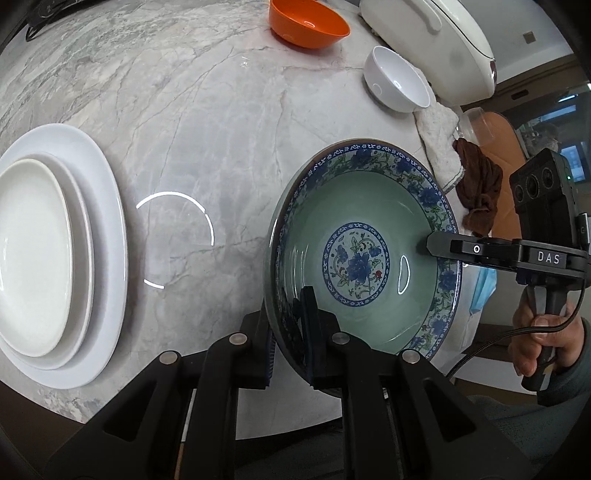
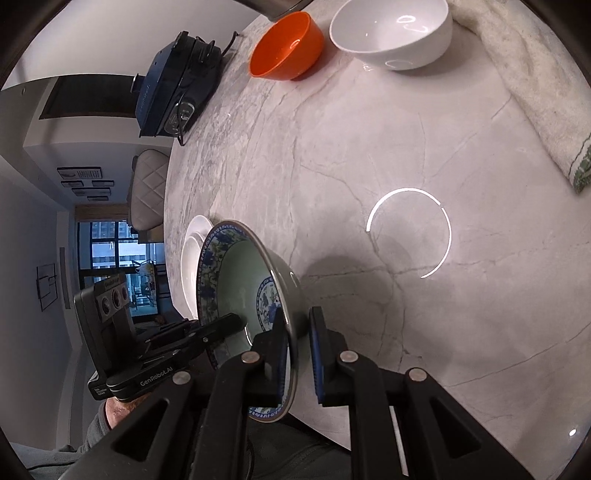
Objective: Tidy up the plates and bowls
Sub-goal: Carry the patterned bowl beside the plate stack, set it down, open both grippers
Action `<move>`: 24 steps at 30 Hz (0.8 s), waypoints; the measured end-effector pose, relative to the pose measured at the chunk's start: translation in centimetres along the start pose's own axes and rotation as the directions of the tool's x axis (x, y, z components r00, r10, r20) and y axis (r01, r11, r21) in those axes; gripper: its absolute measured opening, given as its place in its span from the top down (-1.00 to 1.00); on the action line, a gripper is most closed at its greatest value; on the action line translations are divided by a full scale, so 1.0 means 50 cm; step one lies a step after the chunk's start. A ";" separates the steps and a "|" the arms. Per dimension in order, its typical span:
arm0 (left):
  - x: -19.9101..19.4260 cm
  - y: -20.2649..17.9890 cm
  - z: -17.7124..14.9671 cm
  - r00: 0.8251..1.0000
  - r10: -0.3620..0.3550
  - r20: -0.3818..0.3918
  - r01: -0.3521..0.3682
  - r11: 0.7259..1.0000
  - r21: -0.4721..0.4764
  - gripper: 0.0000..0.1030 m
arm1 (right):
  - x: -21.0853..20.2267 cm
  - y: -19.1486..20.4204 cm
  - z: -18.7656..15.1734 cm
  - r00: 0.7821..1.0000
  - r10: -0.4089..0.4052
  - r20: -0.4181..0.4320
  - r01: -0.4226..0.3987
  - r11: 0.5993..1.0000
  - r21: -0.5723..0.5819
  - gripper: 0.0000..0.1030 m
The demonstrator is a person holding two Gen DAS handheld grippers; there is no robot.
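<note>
A large green bowl with a blue floral rim sits near the table's front edge; it also shows in the right wrist view. My left gripper is shut on its near rim, one finger inside and one outside. My right gripper straddles the opposite rim with a gap on the outer side; it shows in the left wrist view. Two white plates are stacked at the left. An orange bowl and a white bowl stand at the far side.
A white rice cooker stands at the back right. A white towel and a brown cloth lie by the right edge. A dark appliance sits at the far end. The marble tabletop lies between the plates and the bowl.
</note>
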State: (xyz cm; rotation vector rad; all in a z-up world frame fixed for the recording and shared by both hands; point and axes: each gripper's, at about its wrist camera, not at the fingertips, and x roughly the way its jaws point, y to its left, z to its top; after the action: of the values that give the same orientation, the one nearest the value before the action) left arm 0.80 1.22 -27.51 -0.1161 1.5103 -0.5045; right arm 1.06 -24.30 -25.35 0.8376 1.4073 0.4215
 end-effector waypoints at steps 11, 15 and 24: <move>0.071 0.041 -0.007 1.000 0.017 -0.024 -0.016 1.000 0.006 0.78 | 0.053 -0.032 -0.012 0.999 -0.041 -0.013 0.041 0.999 -0.002 0.74; 0.087 0.047 -0.007 0.999 0.018 -0.027 -0.018 1.000 0.008 0.78 | 0.058 -0.038 -0.012 0.999 -0.045 -0.013 0.045 0.999 -0.001 0.74; 0.091 0.044 -0.004 1.000 0.023 -0.018 -0.023 1.000 0.006 0.78 | 0.059 -0.036 -0.010 0.999 -0.045 -0.012 0.045 0.999 -0.021 0.74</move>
State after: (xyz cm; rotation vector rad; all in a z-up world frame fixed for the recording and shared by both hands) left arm 1.07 1.45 -32.53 -0.0901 1.5259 -0.4930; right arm 0.65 -23.29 -28.66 0.7865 1.4280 0.4070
